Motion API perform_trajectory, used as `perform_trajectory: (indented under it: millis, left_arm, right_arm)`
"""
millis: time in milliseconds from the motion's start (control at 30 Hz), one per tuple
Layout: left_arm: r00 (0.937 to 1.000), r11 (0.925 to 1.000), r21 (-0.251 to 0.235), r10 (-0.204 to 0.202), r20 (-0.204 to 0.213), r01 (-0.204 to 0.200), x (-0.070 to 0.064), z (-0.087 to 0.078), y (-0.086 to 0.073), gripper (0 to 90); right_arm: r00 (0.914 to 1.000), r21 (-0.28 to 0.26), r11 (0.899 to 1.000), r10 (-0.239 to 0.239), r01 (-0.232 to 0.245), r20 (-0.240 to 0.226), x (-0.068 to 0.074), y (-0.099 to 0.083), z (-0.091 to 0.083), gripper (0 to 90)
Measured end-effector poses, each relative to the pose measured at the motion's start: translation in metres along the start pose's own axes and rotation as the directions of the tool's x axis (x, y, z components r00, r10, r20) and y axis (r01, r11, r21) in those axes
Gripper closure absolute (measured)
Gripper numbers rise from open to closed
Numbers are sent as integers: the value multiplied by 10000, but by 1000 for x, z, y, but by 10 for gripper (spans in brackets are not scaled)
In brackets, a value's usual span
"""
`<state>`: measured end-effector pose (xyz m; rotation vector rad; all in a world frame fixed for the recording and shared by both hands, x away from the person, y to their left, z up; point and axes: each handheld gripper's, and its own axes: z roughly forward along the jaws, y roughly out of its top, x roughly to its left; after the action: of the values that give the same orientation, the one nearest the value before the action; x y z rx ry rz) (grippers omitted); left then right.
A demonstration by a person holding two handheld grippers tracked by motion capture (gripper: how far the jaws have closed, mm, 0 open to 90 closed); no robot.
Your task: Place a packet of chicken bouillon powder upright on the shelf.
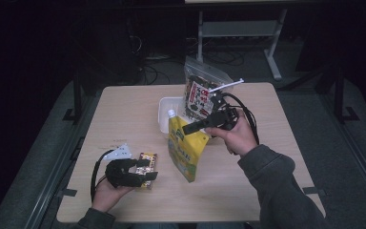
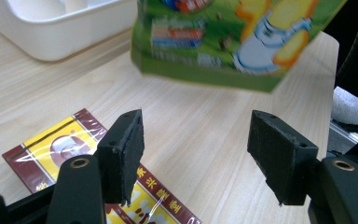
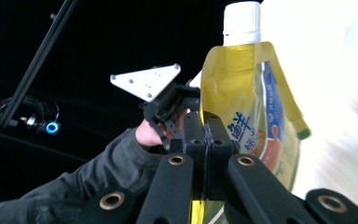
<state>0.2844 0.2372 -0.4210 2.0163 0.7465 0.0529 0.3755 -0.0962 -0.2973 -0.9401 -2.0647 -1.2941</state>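
Note:
A yellow-green spout pouch (image 1: 187, 151) with a white cap (image 3: 242, 22) hangs tilted over the table's middle. My right gripper (image 1: 189, 129) is shut on the pouch's upper edge (image 3: 242, 126). In the left gripper view the pouch's bottom (image 2: 223, 42) looks lifted off the wood. A small yellow and maroon packet (image 1: 147, 165) lies flat near the front left. My left gripper (image 1: 143, 174) sits low over it, open, with one jaw above the packet (image 2: 65, 144) and nothing between the jaws (image 2: 196, 135).
A white tray (image 1: 163, 117) stands behind the pouch, its wall (image 2: 51, 37) close ahead of the left gripper. A clear zip bag of dark snacks (image 1: 199, 93) stands upright in the tray. Bare wood (image 1: 276, 124) lies to the right.

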Motion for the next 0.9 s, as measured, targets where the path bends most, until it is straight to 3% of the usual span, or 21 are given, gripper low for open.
perform_trajectory:
  millis: [100, 267, 467, 900]
  left_arm:
    - [10000, 10000, -57, -74, -43, 74, 1, -2, 0, 356]
    - [9995, 9998, -31, -216, -236, 215, 4, -3, -2, 356]
    - [9990, 9994, -88, -323, -297, 320, 6, -5, -3, 349]
    - [9984, 9987, -186, -485, -298, 479, 10, -8, -4, 339]
  right_arm:
    - [9999, -332, 9994, 57, -53, 117, -1, 4, -2, 894]
    - [9994, -1021, 9944, 261, -281, -211, -4, 12, -7, 894]
    - [9992, -1445, 9889, 330, -357, -206, -4, 21, -8, 894]
    - [9986, -2391, 9702, 472, -398, 251, -7, 45, -9, 894]
